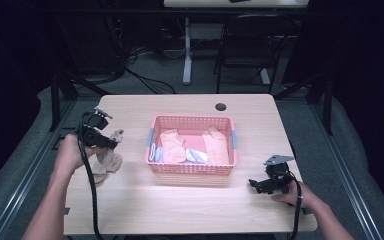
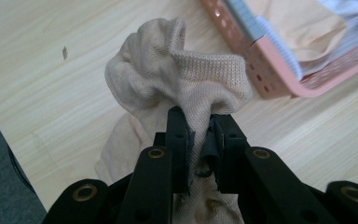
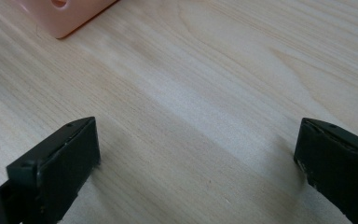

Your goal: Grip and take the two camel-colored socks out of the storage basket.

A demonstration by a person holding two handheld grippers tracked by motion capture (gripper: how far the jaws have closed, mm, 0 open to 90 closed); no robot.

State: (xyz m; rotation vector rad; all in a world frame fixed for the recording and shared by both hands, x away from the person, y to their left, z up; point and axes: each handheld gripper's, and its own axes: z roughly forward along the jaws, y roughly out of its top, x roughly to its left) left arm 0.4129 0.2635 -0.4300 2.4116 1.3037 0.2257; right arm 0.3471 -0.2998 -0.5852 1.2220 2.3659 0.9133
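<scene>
A beige sock (image 1: 107,159) hangs from my left gripper (image 1: 114,141), which is shut on it left of the pink basket (image 1: 192,169); its lower part bunches on the table. In the left gripper view the ribbed cuff of the sock (image 2: 186,79) bulges above the left gripper (image 2: 199,126), whose jaws pinch the fabric between them. The pink basket (image 2: 279,70) lies to the upper right there, with more socks inside. My right gripper (image 1: 256,185) rests low on the table right of the basket's front corner. The right gripper (image 3: 196,154) stands open over bare wood.
The basket holds peach socks (image 1: 172,145), (image 1: 216,145) and a pale blue-white one (image 1: 196,155). The wooden table (image 1: 190,210) has bare room in front. A round cable hole (image 1: 221,106) sits near the far edge. A chair (image 1: 250,45) stands beyond the table.
</scene>
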